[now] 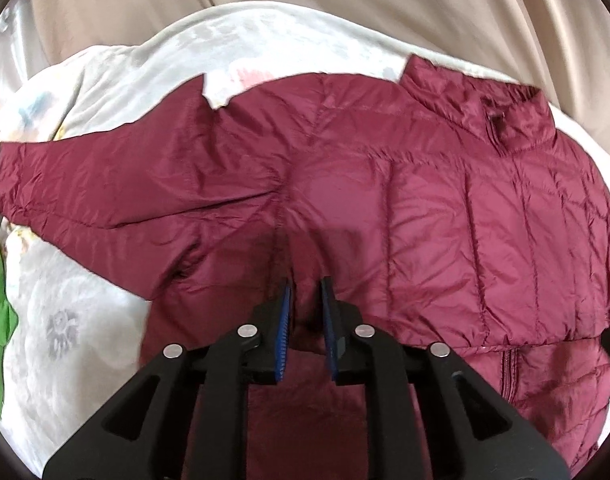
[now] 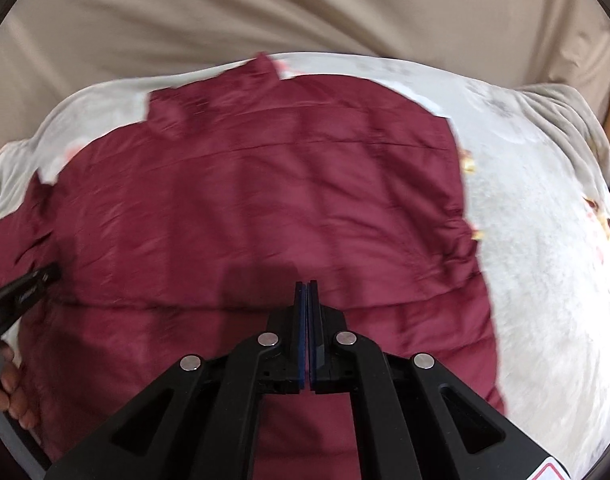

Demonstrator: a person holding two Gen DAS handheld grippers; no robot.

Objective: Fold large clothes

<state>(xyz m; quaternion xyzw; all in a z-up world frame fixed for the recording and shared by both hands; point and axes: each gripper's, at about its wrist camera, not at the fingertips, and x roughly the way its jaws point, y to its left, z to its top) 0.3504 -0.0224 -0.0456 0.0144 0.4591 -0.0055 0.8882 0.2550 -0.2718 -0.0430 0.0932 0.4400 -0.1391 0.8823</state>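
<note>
On a pale flowered bedspread [image 1: 105, 352] lies a light, puffy, slippery maroon jacket [image 1: 425, 208], best pinched at hem or sleeve cuff; the left gripper [image 1: 306, 280] is narrowly open, the right gripper [image 2: 306, 282] closed on nothing.

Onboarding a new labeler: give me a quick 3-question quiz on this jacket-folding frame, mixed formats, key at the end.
1. True or false: the right gripper has its fingers pressed together with nothing between them.
2. Multiple choice: the sleeve of the maroon puffer jacket in the left wrist view is A) folded across the chest, B) spread out sideways over the floral bedsheet, C) tucked under the collar.
3. Fill in: the left gripper stands with its fingers ____, a narrow gap between them, above the jacket near the armpit seam.

Key: 1 true; 2 B; 3 open
</note>
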